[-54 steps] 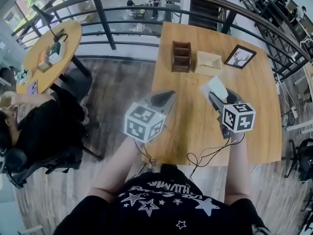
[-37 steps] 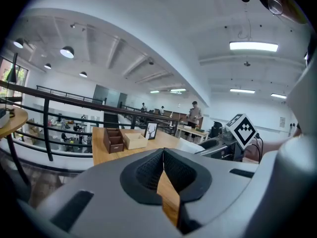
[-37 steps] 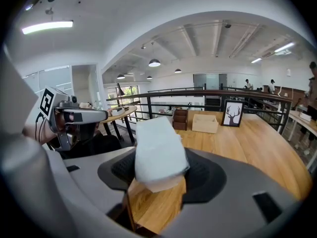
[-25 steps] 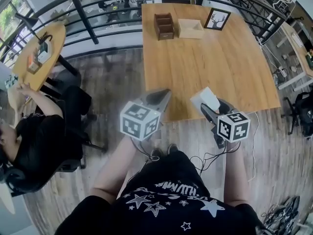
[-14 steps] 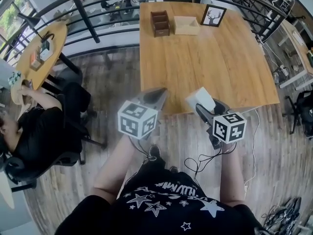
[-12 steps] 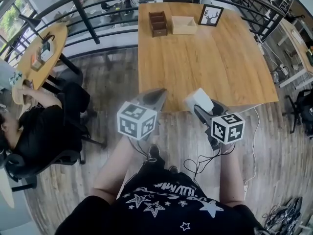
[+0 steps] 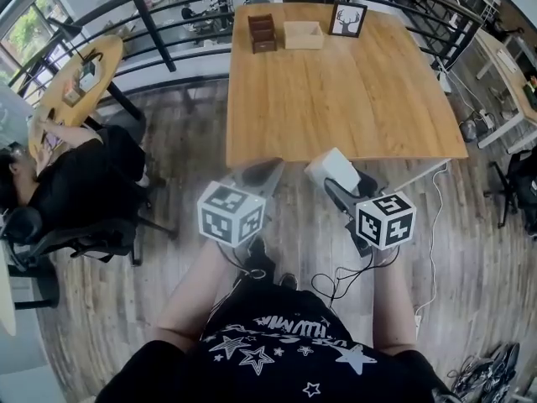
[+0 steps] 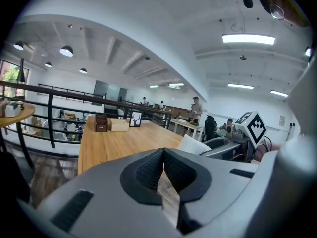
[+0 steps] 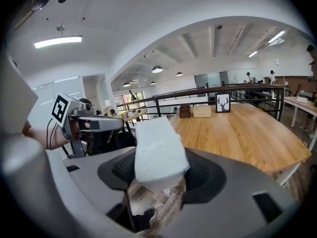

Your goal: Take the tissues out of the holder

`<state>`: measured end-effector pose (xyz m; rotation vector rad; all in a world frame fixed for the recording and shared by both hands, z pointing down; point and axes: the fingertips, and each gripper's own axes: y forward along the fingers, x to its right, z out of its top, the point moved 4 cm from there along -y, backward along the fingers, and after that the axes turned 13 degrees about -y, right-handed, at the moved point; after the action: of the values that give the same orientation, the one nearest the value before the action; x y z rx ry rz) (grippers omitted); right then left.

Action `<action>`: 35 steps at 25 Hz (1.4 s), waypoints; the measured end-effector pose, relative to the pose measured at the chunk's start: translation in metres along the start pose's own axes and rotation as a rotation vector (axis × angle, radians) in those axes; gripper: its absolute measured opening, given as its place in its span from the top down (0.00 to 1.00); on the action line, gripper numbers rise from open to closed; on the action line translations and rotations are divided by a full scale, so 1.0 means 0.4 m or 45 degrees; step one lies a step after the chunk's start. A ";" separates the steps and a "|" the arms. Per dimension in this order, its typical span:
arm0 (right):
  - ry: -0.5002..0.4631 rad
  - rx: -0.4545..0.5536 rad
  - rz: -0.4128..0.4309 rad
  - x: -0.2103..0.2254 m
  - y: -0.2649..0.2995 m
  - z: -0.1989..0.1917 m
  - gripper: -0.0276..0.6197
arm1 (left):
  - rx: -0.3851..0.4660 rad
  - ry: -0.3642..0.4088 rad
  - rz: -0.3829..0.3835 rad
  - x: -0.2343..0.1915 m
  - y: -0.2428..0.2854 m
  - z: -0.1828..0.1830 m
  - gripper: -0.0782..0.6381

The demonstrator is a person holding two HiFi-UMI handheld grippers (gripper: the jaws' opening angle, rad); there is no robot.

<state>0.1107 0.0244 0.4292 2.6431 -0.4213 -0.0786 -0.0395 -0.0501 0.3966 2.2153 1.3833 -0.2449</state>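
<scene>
**A:** Any writing worth reading?

**B:** Little. The person's black T-shirt (image 7: 281, 342) has white stars and a line of white lettering, upside down from the head view and too small to read. Each gripper's cube bears black-and-white square markers, with no words. The black-framed deer picture (image 7: 344, 19) shows only antlers. I can see no print on the tissues.

**A:** Where are they?

**B:** The thick stack of white tissues (image 9: 158, 150) sits clamped in the right gripper (image 9: 158, 177), whose jaws stand wide with both pads pressed on its near end. In the head view the stack (image 7: 334, 168) hangs in the air at the near edge of the square light wooden table (image 7: 336, 99). That is well apart from the light wooden open-topped box (image 7: 302, 34) at the far edge, which stands between a dark brown wooden organiser (image 7: 262, 32) and the picture.

**A:** Which way does it lie?

**B:** Its long axis follows the line of the gripper, with the free end pointing ahead towards the table and angled upward.

**A:** And the other claw?

**B:** The left gripper (image 8: 163, 157) has its jaws pressed together with nothing between them.
</scene>
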 end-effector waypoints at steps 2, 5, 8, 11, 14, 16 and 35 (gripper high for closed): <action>0.001 0.010 0.019 -0.015 -0.028 -0.018 0.54 | 0.010 -0.010 0.021 0.030 -0.026 -0.028 0.87; 0.010 0.030 0.044 -0.042 -0.065 -0.043 0.54 | 0.018 -0.019 0.055 0.070 -0.063 -0.066 0.87; -0.012 0.045 0.059 -0.065 -0.100 -0.051 0.54 | 0.030 -0.019 0.075 0.109 -0.094 -0.086 0.87; -0.040 0.075 0.081 -0.083 -0.114 -0.043 0.54 | 0.039 0.003 0.093 0.129 -0.115 -0.089 0.87; -0.058 0.080 0.078 -0.094 -0.129 -0.041 0.54 | 0.043 0.014 0.091 0.146 -0.127 -0.095 0.87; -0.065 0.085 0.077 -0.103 -0.140 -0.033 0.54 | 0.050 0.018 0.082 0.157 -0.135 -0.090 0.87; -0.084 0.078 0.024 -0.337 -0.168 -0.002 0.54 | 0.059 -0.002 -0.010 0.115 -0.340 -0.133 0.87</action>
<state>0.0013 0.1233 0.3975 2.7018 -0.4777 -0.1493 -0.1436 0.0605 0.3788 2.2471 1.3990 -0.2840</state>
